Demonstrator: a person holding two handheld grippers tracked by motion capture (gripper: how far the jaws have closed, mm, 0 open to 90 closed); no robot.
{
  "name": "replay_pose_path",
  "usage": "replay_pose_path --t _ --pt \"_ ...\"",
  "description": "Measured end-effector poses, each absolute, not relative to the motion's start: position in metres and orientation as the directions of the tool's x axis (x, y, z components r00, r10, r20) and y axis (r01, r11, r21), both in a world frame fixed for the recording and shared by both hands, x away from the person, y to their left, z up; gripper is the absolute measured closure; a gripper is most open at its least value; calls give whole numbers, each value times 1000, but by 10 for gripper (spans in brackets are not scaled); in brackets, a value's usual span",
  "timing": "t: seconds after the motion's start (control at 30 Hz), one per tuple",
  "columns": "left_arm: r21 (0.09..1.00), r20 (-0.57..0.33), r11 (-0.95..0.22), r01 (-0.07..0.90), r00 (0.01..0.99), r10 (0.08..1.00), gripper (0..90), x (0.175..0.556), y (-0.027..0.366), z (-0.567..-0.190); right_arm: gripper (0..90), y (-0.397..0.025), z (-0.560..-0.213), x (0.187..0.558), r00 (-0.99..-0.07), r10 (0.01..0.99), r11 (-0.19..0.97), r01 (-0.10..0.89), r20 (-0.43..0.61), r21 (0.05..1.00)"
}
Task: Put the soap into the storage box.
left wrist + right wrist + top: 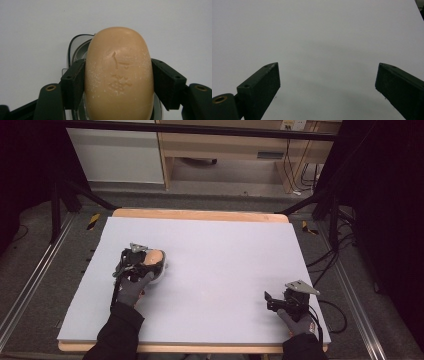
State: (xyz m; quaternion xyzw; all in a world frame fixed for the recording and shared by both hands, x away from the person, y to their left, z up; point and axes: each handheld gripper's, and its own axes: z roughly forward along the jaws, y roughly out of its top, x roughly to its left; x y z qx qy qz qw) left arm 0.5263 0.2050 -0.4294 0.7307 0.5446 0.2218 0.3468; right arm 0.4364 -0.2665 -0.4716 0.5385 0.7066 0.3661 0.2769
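1. My left gripper [119, 82] clamps a tan soap bar [119, 75] by its long sides, over a clear dish [75, 47] on the table's left.
2. My right gripper [327, 87] hangs released over the bare grey mat [317, 30].
3. I judge the smooth, rounded soap could squirt free if I squeeze harder.

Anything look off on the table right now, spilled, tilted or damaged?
Nothing spilled or broken. The left tool is shut on the tan soap bar, held over a clear dish. The soap's stamped face has whitish scuffs, ordinary wear. The right tool is open above the bare mat.
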Motion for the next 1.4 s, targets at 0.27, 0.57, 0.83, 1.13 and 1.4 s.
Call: replay_pose_path --t 0.27,0.57,0.83,1.13,1.4 --pt "748 -63 -159 644 308 949 320 525 206 -432 62 -266 -472 436 -267 964 152 560 4 815" --pt "752 -65 -153 641 303 951 307 525 207 -434 61 -266 -471 436 -272 962 155 557 3 816" --pt "756 -52 -160 635 302 952 299 523 206 -434 61 -265 -472 437 -273 962 159 558 -1 814" --pt "775 -73 -152 614 326 943 261 520 208 -431 60 -265 -472 437 -273 962 161 558 -3 814" --pt "796 -75 -163 582 363 929 249 508 214 -421 60 -265 -472 437 -269 963 158 561 -2 812"
